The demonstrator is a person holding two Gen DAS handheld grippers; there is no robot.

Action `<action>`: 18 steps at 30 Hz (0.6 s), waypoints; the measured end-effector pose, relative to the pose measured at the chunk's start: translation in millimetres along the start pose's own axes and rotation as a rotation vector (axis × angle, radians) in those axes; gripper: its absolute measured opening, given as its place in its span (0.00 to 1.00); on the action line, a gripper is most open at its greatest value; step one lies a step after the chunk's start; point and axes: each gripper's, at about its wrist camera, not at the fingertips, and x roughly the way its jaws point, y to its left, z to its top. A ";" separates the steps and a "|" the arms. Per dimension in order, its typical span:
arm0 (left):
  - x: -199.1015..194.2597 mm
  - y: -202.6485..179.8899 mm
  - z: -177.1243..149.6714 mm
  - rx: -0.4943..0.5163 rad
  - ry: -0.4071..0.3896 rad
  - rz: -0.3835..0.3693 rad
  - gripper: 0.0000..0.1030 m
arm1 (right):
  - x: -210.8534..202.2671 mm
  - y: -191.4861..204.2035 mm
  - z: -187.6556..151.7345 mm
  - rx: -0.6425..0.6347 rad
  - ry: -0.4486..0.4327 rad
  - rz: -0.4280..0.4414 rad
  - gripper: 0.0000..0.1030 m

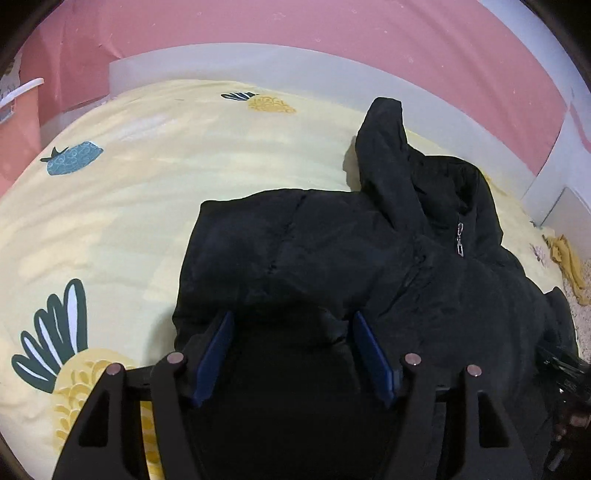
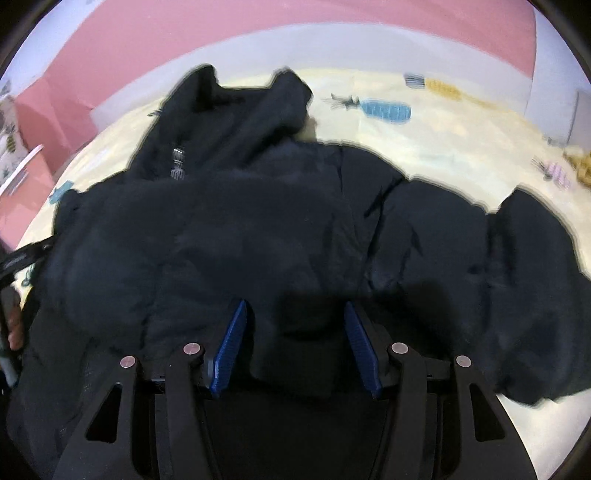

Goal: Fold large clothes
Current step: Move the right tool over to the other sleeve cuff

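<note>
A large black puffer jacket (image 1: 369, 258) with a hood and a silver zipper pull (image 1: 460, 240) lies on a bed. One sleeve is folded across its body toward the left. My left gripper (image 1: 291, 321) is open, its blue pads wide apart just above the jacket's near left part. In the right wrist view the jacket (image 2: 258, 229) fills the middle, hood at the far left, its other sleeve spread out to the right. My right gripper (image 2: 295, 310) is open over the jacket's middle, with nothing between the pads.
The bed has a pale yellow sheet (image 1: 147, 184) printed with pineapples. A pink wall (image 1: 295, 26) and a white headboard (image 1: 258, 66) stand behind. A pink bin (image 1: 18, 122) is at the far left. A yellow cloth (image 1: 569, 262) lies at the bed's right edge.
</note>
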 end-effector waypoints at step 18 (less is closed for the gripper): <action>23.4 3.3 32.4 0.072 -0.027 0.112 0.74 | 15.5 -13.9 31.5 0.027 -0.009 -0.015 0.54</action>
